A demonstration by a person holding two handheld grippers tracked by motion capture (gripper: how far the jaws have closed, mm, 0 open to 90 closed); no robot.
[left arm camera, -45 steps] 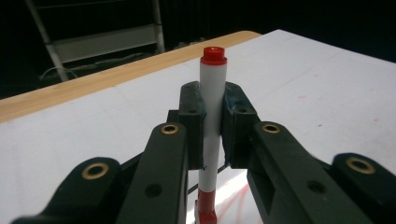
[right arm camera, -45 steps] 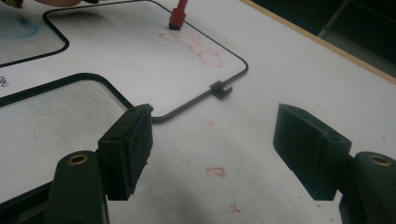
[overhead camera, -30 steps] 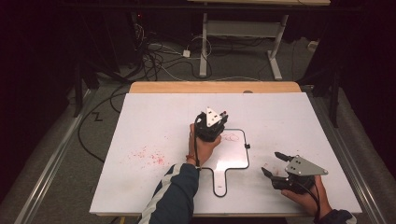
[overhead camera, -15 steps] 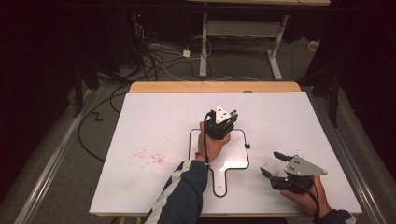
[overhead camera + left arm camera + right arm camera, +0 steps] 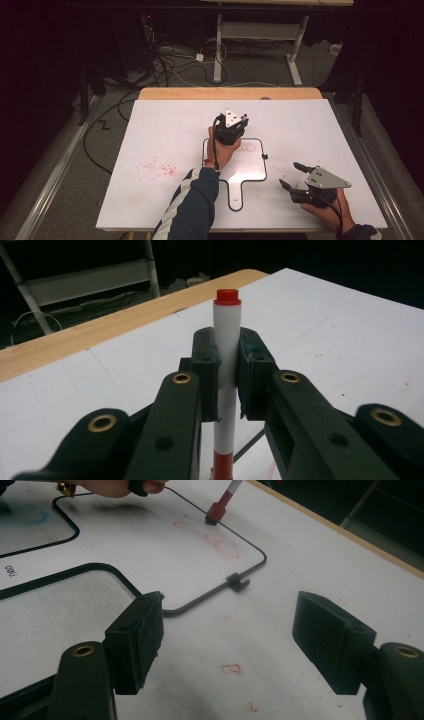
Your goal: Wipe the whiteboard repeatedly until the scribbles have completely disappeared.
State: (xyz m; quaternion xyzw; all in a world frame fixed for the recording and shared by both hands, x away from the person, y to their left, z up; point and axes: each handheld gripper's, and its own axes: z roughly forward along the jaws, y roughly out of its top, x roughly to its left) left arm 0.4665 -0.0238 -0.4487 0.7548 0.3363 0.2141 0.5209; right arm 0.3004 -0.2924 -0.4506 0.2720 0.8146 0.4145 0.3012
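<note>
- While clamped tight on marker (image 5: 227,365) between left gripper (image 5: 231,126) pads, tip down on small board (image 5: 250,172), near its far right corner.
- Red marks (image 5: 215,539) already drawn there: some loops, reading roughly like two or three characters; exact figures hard to tell.
- Probably mid-writing, tip touching board at end of marks.
- Right gripper (image 5: 295,176) resting on table (image 5: 150,140) just right of board, jaws wide apart, holding nothing.
- Likely left: finishing marks, lifting marker, setting it down.
</note>
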